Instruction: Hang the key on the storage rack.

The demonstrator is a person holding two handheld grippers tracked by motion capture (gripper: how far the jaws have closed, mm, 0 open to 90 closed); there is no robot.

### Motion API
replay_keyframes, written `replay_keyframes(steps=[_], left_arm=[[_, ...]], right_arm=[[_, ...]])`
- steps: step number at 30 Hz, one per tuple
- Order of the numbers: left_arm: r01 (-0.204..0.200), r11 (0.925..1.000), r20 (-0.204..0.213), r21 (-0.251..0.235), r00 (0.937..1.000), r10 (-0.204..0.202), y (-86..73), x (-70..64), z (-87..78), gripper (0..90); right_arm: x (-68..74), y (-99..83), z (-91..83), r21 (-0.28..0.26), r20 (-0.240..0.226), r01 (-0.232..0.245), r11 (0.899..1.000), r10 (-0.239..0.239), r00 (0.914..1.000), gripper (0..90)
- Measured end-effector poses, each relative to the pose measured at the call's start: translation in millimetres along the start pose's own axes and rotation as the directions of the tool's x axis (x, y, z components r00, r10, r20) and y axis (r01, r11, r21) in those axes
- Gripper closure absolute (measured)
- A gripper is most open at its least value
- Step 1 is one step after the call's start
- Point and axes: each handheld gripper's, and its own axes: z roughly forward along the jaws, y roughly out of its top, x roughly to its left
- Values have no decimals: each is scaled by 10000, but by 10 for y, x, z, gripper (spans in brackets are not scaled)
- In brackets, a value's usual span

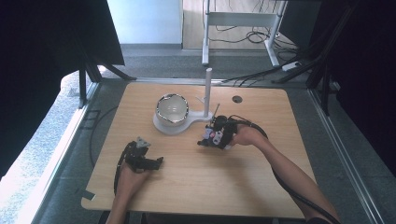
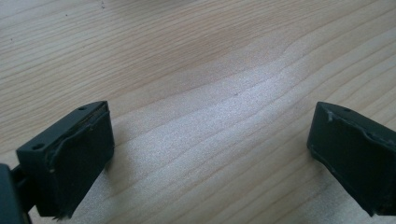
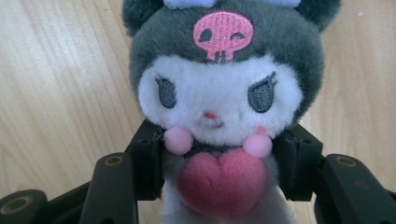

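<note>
High view: plush toy clamped in the right claw, left claw spread over bare wood

High view looks down on a pale wooden tabletop with two forearms coming in from the bottom edge. The right hand holds the right claw near the middle of the tabletop, and a small plush toy sits between its jaws, showing as a patch of white, pink and dark grey. The right gripper view gives the close look: the right claw is closed on the plush toy, its black jaws pressing in on both sides just under the head, beside two pink pompoms and a pink heart on the chest. The toy has a white face, a dark grey hood and a pink skull patch on the forehead.

The left hand rests the left claw toward the near left part of the tabletop, well apart from the toy. In the left gripper view the left claw stands wide open, with nothing but wood grain between its jaws.

Behind the right claw stands a white stand with an upright white pole; a shiny bowl sits on its round base. A black cable trails from the right claw along the forearm.
</note>
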Motion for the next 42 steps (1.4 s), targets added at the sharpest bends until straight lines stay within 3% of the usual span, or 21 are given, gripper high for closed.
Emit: replay_keyframes(steps=[10, 21, 42], left_arm=[[-15, 10000, -16, -2, 10000, 15, 0, 1, -1, 5], [-2, 10000, -5, -12, 10000, 2, 0, 0, 1, 5], [-4, 10000, 12, -10, 10000, 4, 1, 2, 0, 5]], right_arm=[[-64, -124, -259, -274, -92, -77, 9996, 75, 9999, 440], [-190, -204, -608, -565, 176, -281, 9980, 292, 9994, 439], [-463, -285, -1070, -1013, 560, -1114, 9886, 1174, 9915, 440]])
